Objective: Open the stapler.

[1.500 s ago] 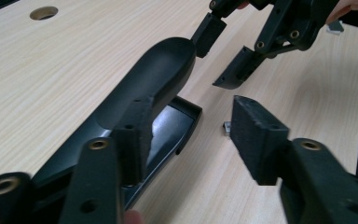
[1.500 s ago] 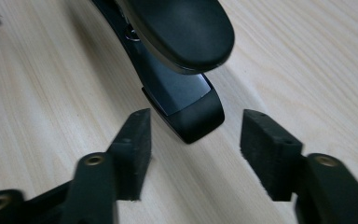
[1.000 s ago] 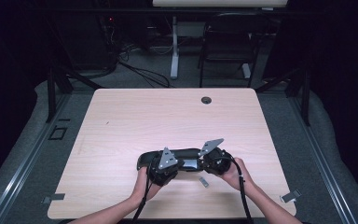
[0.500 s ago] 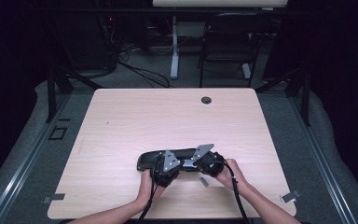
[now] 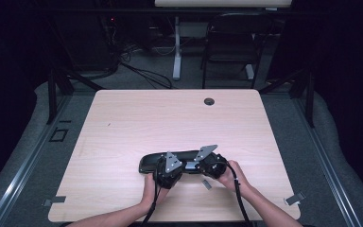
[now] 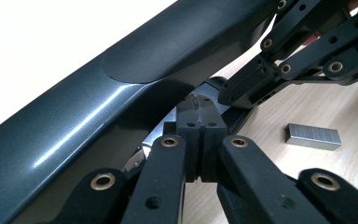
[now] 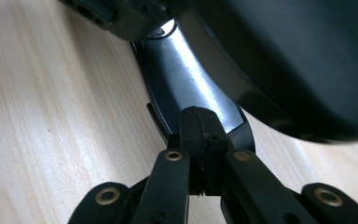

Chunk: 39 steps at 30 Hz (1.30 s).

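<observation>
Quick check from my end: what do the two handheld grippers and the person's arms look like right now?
Both the left gripper and the right gripper are black, each topped by a grey three-cornered plate, with a black cable trailing back. Their fingers are matte black blocks on linkage bars with brass-coloured pivot rivets. The forearms are bare, with no sleeves.

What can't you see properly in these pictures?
- High view: the black stapler is partly covered by both hand-held grippers, left and right.
- Left gripper view: the stapler's ends run off the edges.
- Right gripper view: too close to tell if the pads pinch anything.
- High view: the staple strip is too small for detail.
</observation>
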Motion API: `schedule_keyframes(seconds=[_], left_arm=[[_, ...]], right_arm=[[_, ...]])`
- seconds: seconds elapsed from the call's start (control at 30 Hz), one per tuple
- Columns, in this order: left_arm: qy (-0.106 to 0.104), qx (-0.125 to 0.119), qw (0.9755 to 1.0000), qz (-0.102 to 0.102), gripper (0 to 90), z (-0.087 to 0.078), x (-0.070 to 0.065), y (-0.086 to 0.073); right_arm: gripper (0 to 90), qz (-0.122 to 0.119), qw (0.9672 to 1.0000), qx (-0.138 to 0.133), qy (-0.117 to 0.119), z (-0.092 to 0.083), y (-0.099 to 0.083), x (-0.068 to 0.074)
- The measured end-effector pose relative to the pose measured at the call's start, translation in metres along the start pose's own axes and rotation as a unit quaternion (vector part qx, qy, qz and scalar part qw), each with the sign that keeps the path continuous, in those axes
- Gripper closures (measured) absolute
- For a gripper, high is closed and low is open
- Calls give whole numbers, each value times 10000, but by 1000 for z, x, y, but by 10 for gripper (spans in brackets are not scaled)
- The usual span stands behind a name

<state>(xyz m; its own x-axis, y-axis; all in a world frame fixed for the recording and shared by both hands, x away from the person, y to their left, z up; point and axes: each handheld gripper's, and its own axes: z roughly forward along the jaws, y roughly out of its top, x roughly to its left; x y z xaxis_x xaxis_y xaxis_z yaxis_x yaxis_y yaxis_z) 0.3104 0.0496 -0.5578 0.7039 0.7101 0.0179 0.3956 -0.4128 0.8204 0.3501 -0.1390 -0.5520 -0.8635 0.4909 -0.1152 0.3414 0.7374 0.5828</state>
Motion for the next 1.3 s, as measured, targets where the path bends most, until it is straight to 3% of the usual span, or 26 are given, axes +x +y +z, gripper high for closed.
schedule_keyframes(seconds=[0.83, 1.03, 1.3], left_arm=[[-48, -65, 10000, -43, 882, 10, 1, 0], [-105, -34, 9999, 54, 900, 9, 1, 1], [-38, -70, 9998, 193, 900, 10, -1, 1]], right_arm=[[900, -4, 10000, -20, -65, -1, -1, 2], [900, 115, 9999, -80, -60, 0, -3, 2], [900, 5, 10000, -25, -79, -1, -2, 2]])
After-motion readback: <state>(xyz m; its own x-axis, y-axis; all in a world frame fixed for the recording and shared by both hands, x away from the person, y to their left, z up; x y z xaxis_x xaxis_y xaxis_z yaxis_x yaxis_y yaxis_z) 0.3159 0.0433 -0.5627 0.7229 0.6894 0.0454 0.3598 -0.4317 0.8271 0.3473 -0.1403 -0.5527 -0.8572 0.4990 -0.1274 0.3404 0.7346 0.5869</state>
